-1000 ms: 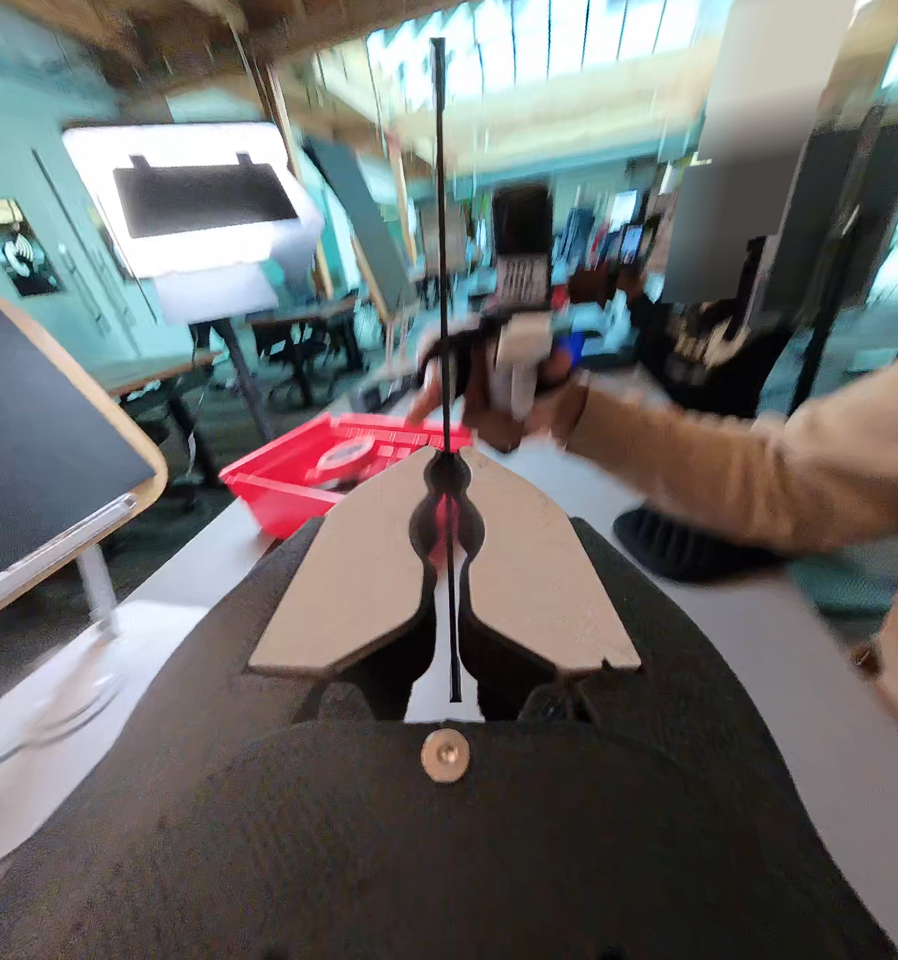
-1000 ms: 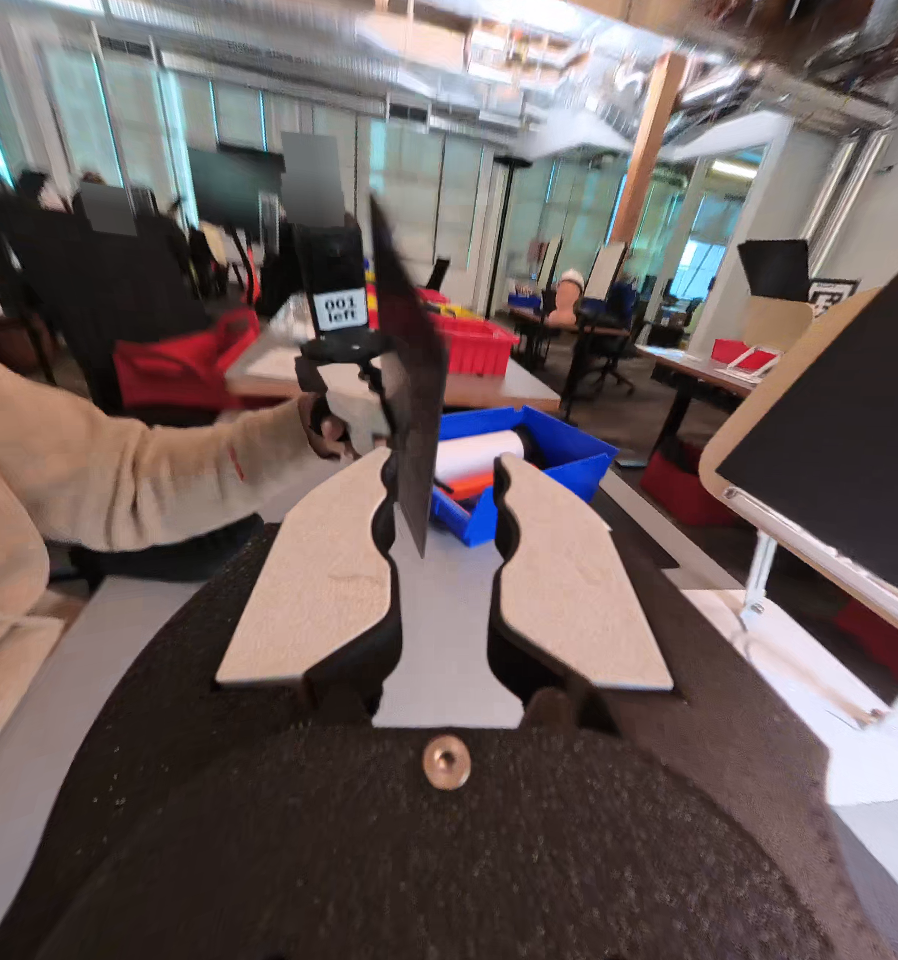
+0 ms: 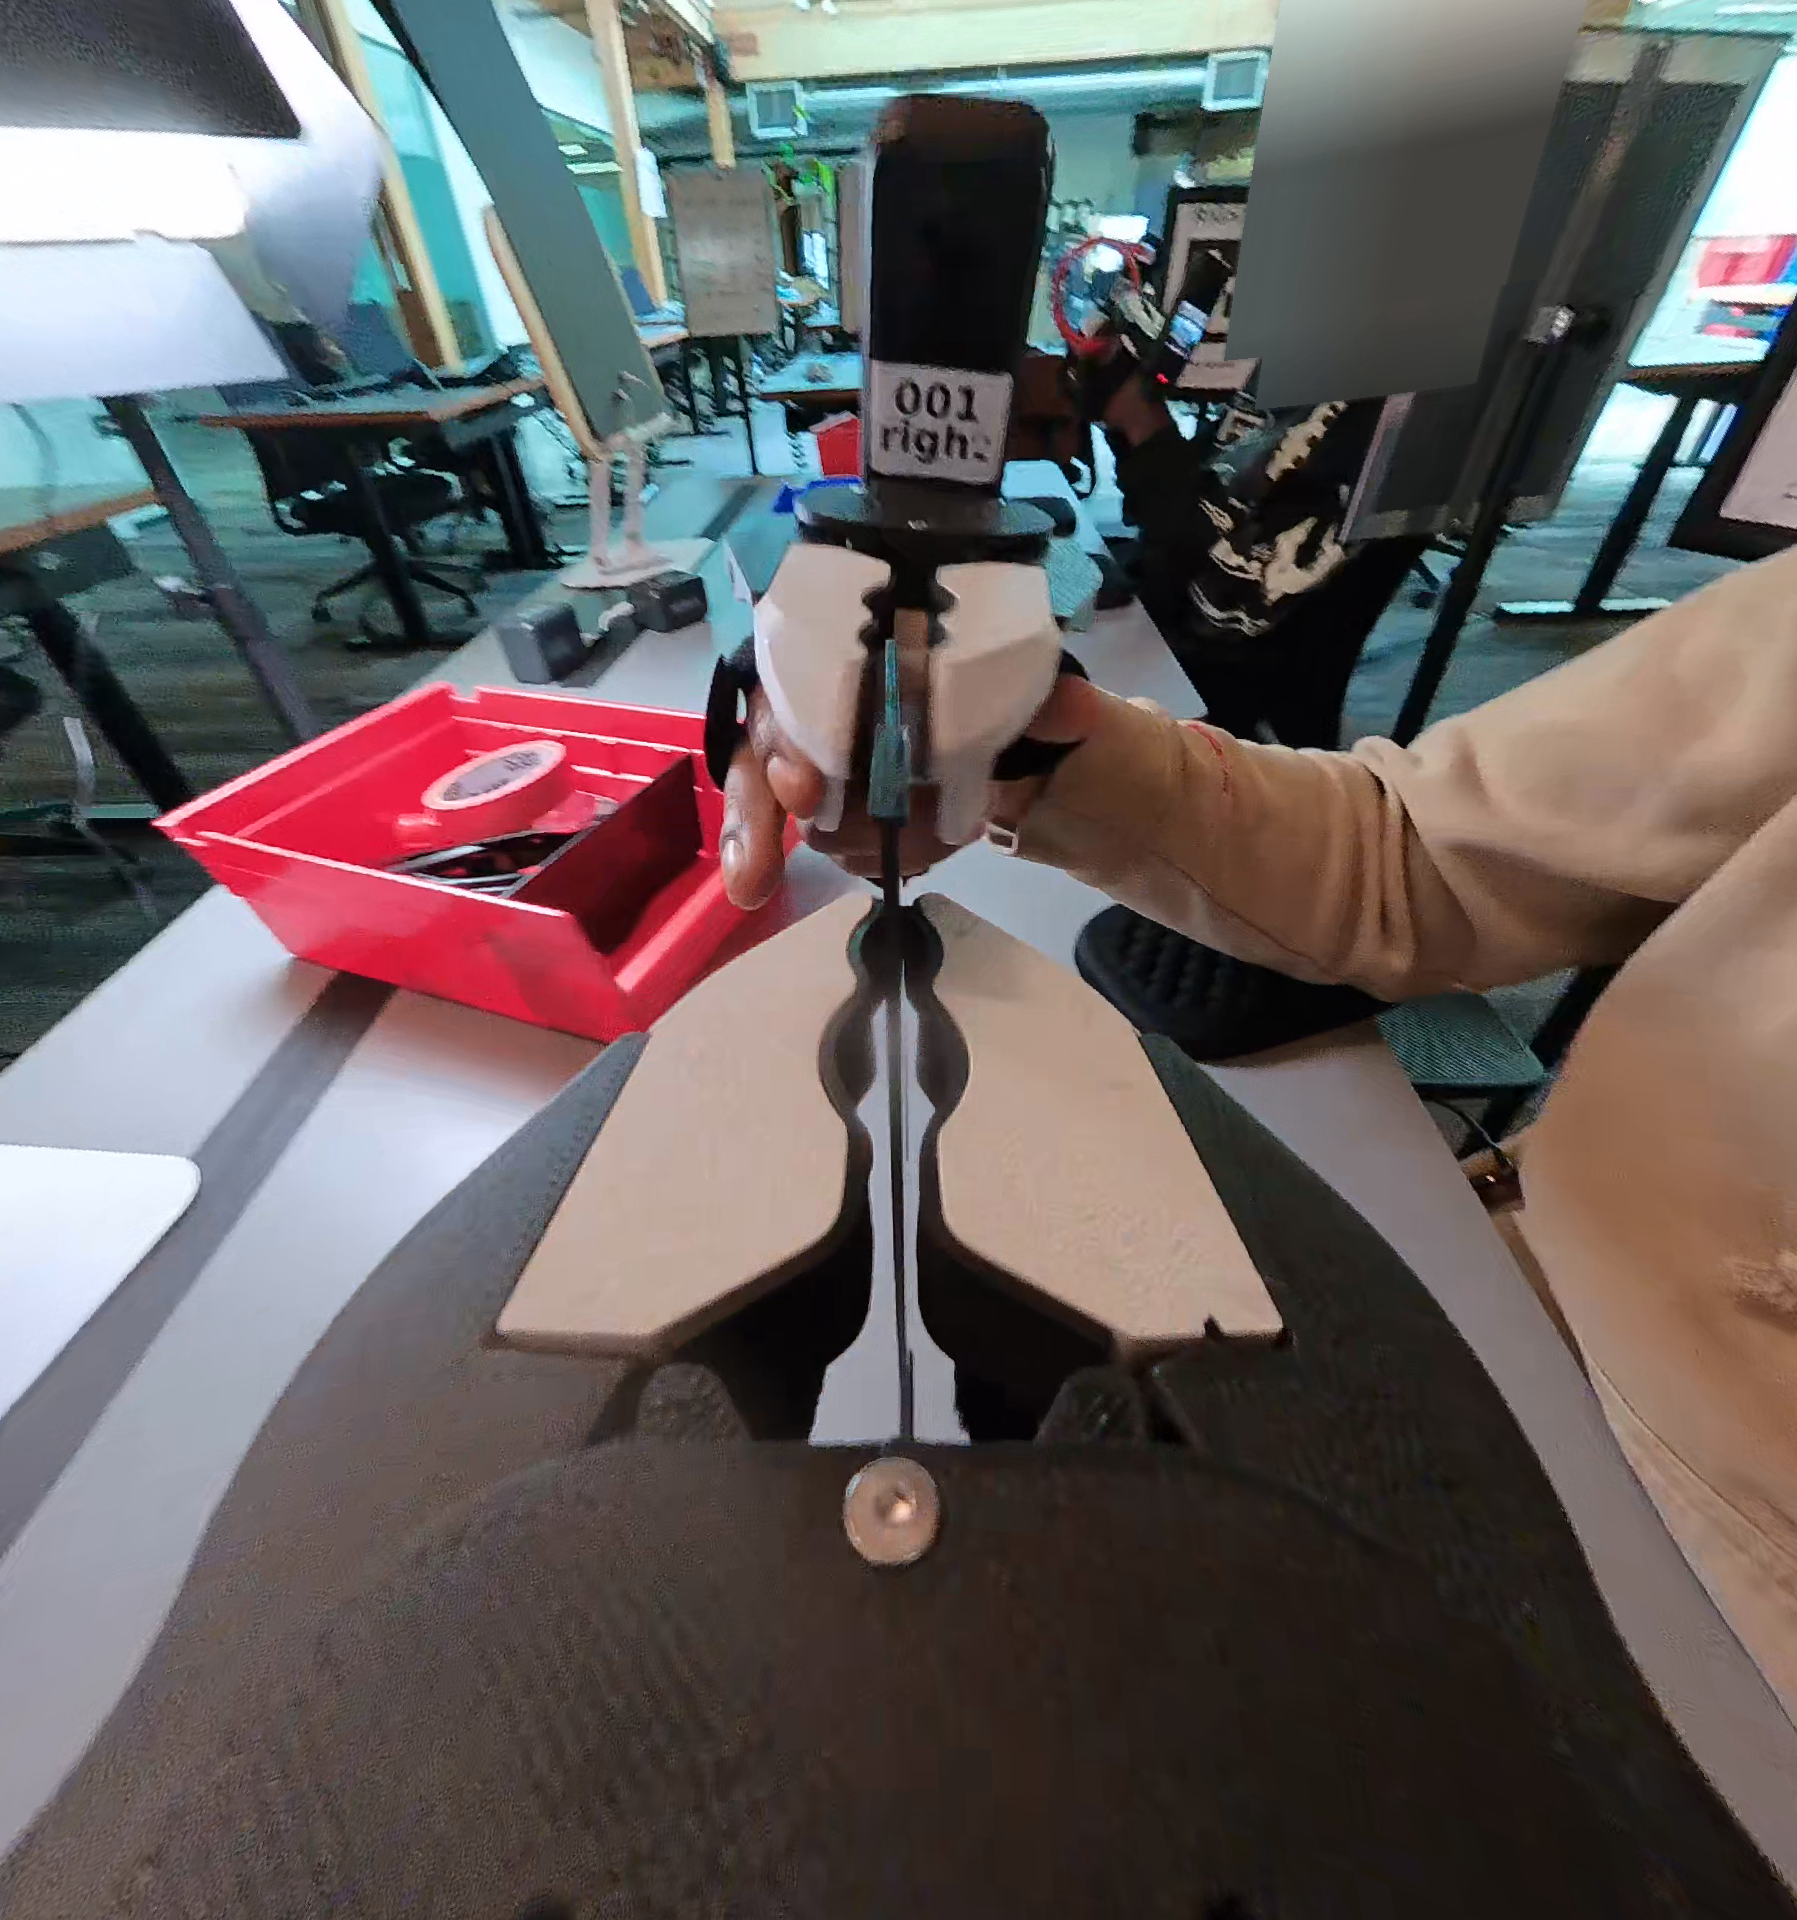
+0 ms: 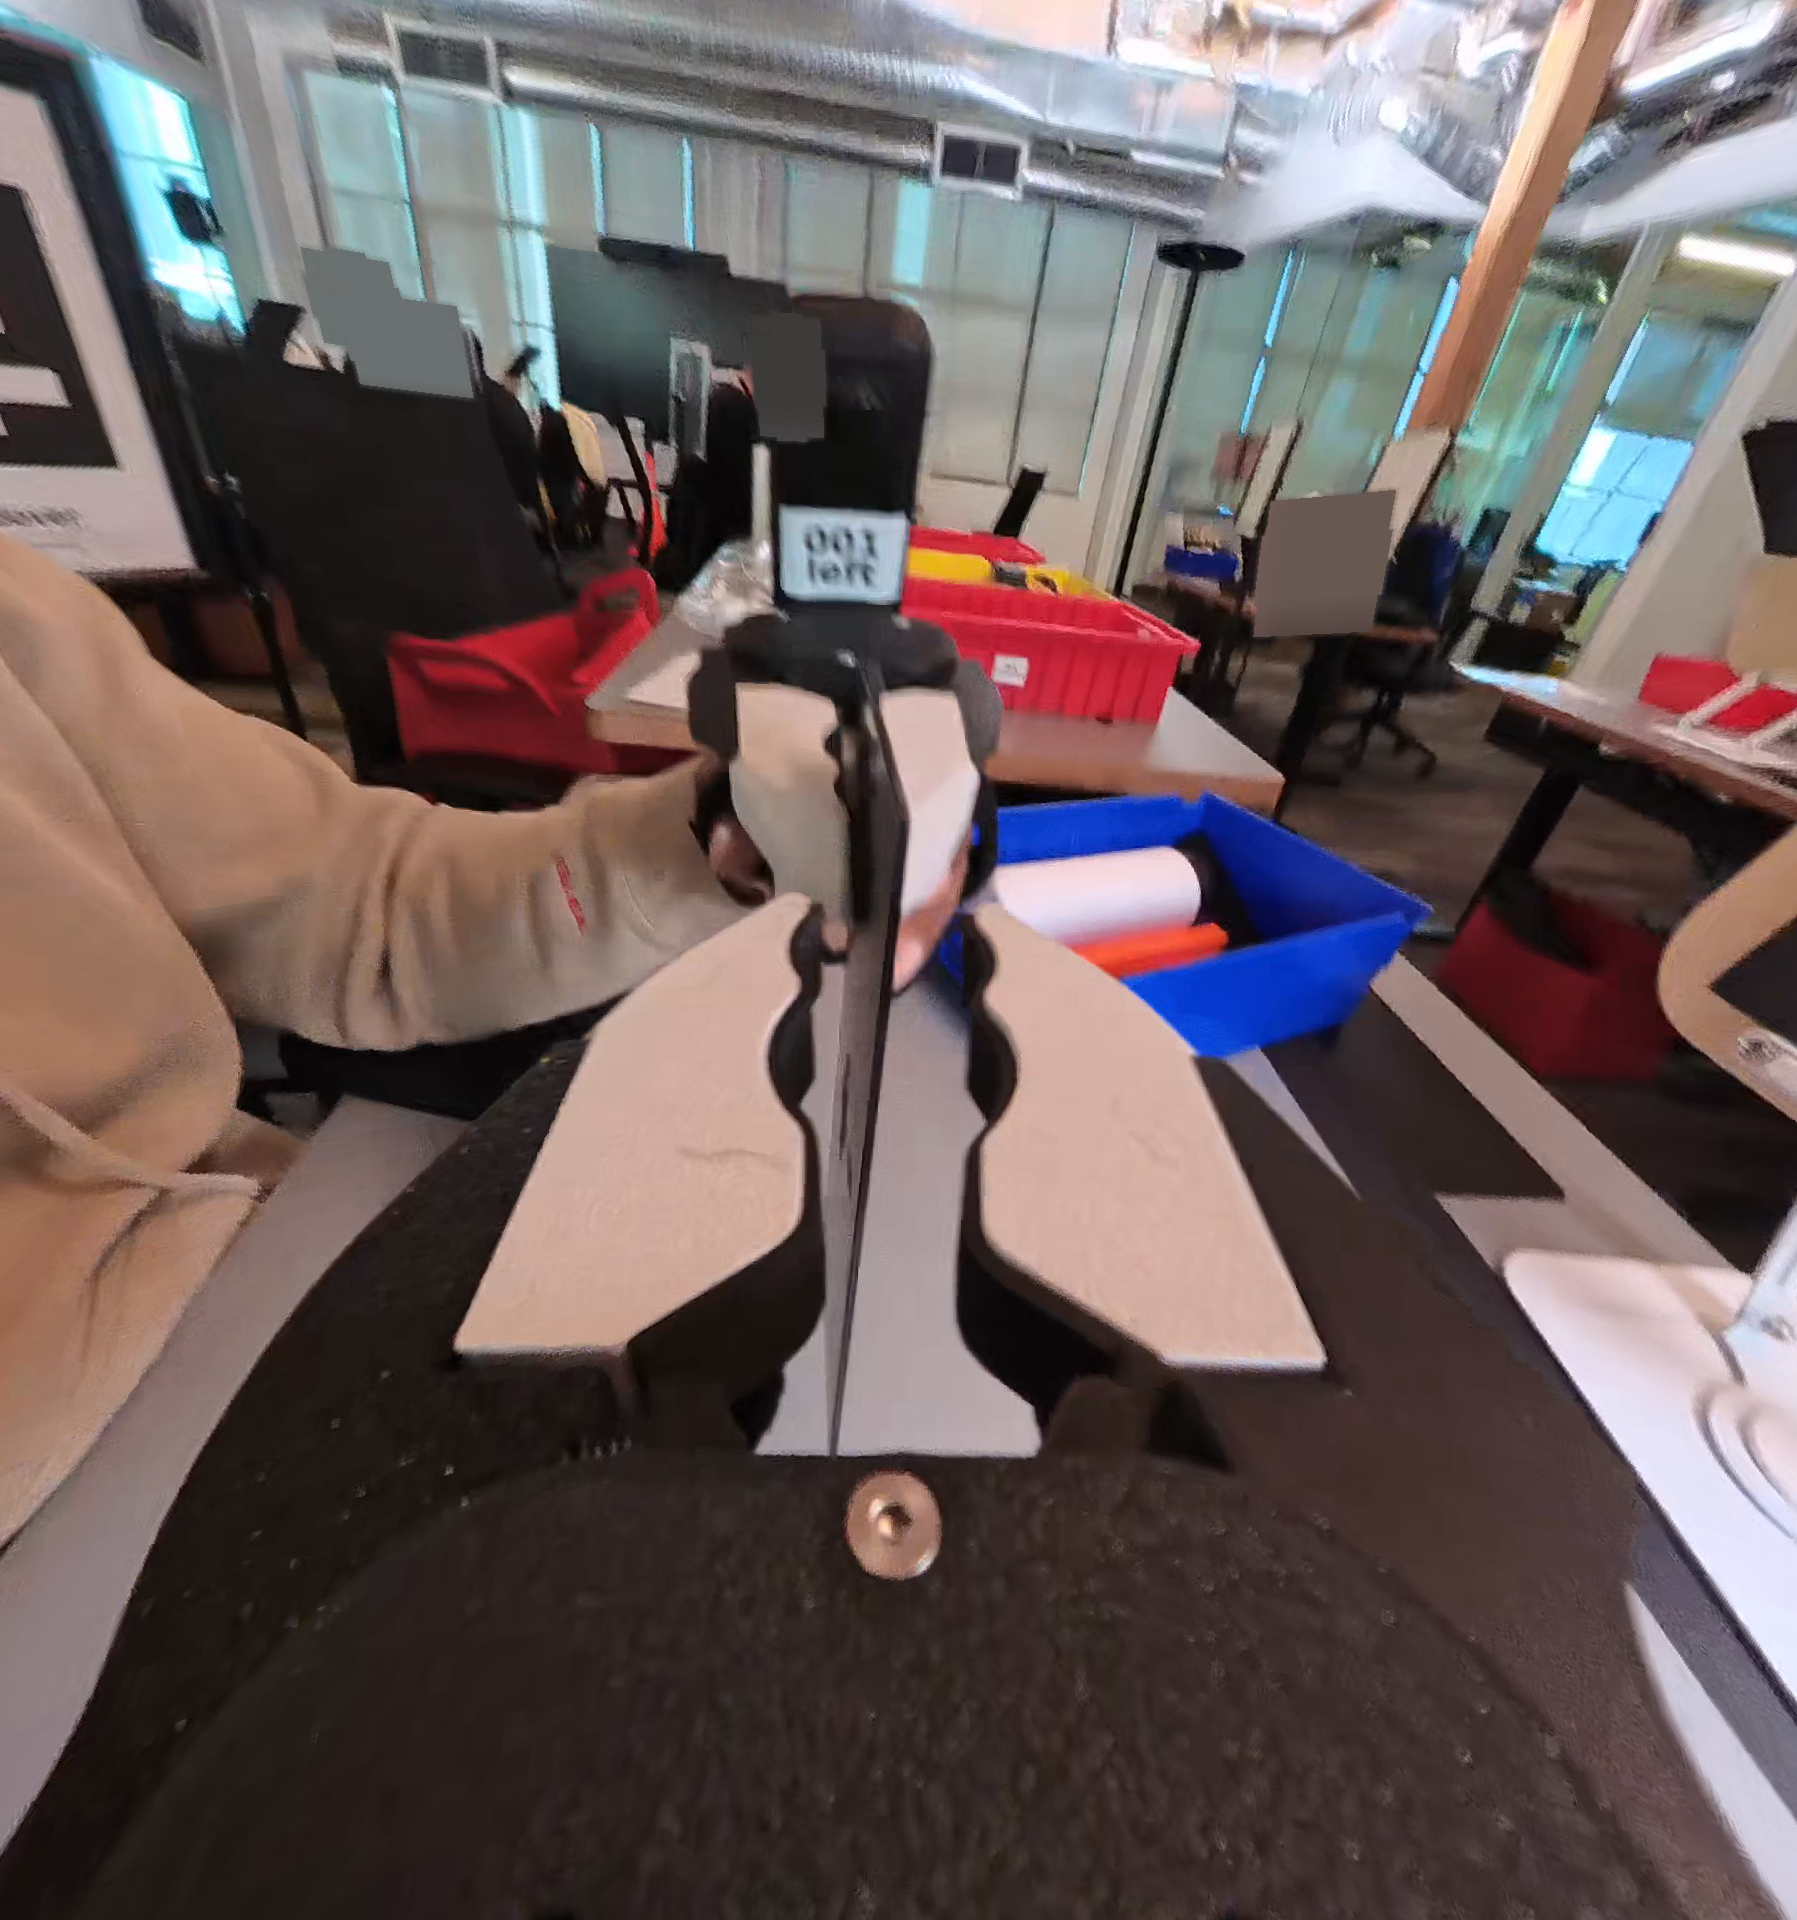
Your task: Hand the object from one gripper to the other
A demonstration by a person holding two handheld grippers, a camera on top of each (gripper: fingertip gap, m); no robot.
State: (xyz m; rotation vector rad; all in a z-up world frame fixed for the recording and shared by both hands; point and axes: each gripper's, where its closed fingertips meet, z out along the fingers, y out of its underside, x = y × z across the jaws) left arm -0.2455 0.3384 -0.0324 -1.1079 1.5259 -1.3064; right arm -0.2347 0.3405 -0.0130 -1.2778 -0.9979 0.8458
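Handover midway: left gripper pinches the black sheet; your right gripper, spread around it, closes next (gently).

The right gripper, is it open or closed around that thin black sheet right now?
Open. In its own view the right gripper has clear gaps between both fingers and the thin black sheet, which stands on edge between them, clamped by the left gripper.

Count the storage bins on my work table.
2: a red bin holding a tape roll in the left wrist view, and a blue bin holding rolls in the right wrist view. More may sit outside both views.
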